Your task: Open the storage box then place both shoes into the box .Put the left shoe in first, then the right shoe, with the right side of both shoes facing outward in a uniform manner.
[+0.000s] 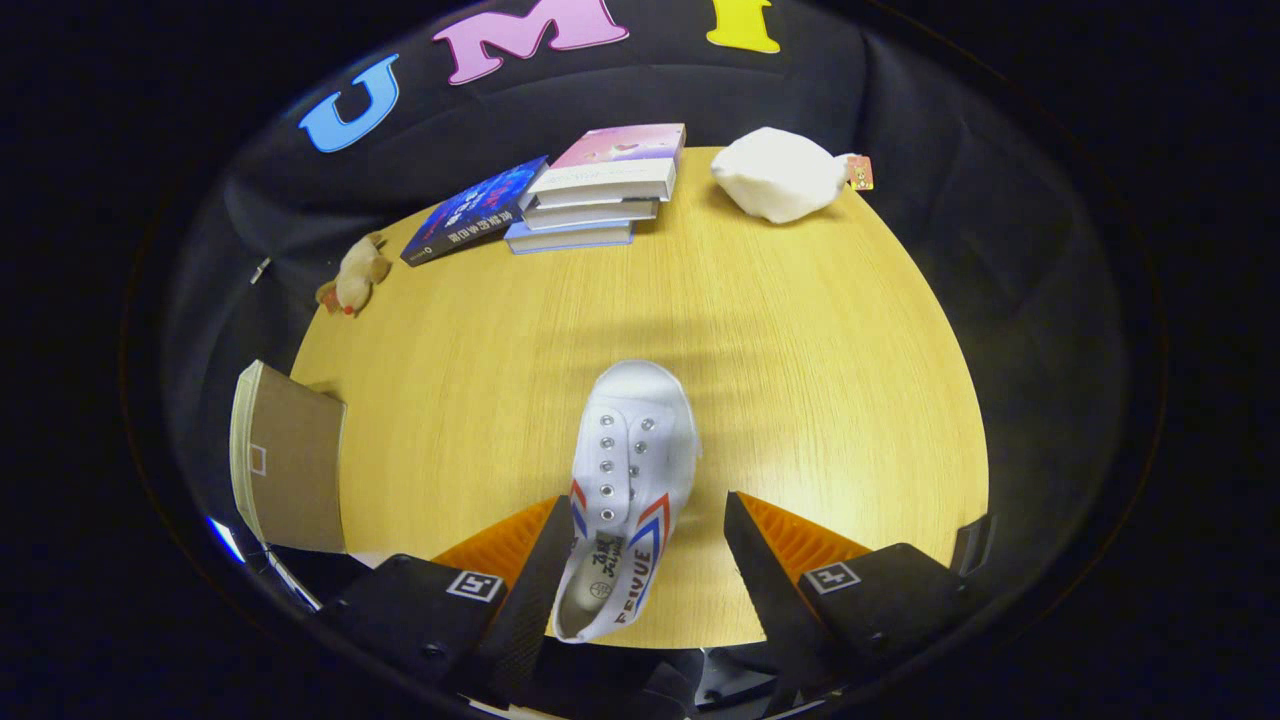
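One white canvas lace-up shoe (628, 478) with red and blue side stripes is counted on the round wooden table (800, 330). Four books are counted: three stacked (600, 190) and one dark blue (475, 212). One white cloth bundle (778, 174), one small plush toy (355, 275) and one brown cardboard box (290, 460) are seen.

White canvas shoe (630, 470) with metal eyelets, matt wood-grain table (800, 330), glossy book covers (600, 185)

Fisheye atop gripper (640, 560), close, downward over table (800, 330)
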Available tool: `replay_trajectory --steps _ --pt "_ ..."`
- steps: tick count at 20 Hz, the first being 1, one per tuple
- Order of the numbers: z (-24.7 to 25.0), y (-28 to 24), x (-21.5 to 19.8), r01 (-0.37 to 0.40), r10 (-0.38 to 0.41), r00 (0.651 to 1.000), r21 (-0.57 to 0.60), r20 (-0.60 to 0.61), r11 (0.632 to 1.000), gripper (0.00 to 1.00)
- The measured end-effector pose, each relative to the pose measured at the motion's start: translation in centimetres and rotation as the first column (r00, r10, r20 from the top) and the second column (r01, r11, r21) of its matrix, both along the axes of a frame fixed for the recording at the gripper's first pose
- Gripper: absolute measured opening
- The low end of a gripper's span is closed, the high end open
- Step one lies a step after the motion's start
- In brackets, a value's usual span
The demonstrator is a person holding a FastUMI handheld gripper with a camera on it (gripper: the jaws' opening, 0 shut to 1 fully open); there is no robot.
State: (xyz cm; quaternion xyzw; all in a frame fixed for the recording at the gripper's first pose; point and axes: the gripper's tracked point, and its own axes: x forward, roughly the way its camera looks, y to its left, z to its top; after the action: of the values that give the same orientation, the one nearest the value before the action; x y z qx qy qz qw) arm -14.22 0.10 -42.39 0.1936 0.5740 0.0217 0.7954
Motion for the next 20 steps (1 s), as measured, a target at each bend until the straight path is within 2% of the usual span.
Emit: replay_trajectory --steps 3,6,8,9,10,11,12,13,14,16,20 --pt "-1.4 1.1 -0.2 -0.017 0.018 0.999 0.036 -0.037 0.999 0.91" --pt "-3.7 1.8 -1.0 -0.073 0.074 0.993 0.015 -0.089 0.997 0.88" --pt "-4.9 2.9 -1.0 -0.073 0.076 0.992 0.04 -0.099 0.997 0.83" --pt "-5.2 2.9 -1.2 -0.054 0.059 0.992 0.045 -0.115 0.998 0.78" --pt "-5.2 2.6 -0.9 -0.036 0.039 0.991 0.031 -0.125 0.999 0.69" --pt "-5.9 1.6 -1.2 -0.042 0.041 0.99 0.002 -0.136 0.999 0.65" --pt "-5.7 1.4 -1.1 -0.013 0.015 0.99 0.014 -0.138 1.0 0.26" --pt "-5.7 1.5 -1.0 0.004 -0.001 0.991 0.027 -0.137 1.0 0.23" --pt "-5.5 1.5 -1.1 0.017 -0.011 0.991 0.047 -0.132 0.999 0.13" --pt "-5.2 1.4 -1.0 0.066 -0.054 0.989 0.085 -0.134 0.994 0.08" --pt "-3.3 1.9 -0.7 0.115 -0.098 0.987 0.134 -0.125 0.984 0.08"
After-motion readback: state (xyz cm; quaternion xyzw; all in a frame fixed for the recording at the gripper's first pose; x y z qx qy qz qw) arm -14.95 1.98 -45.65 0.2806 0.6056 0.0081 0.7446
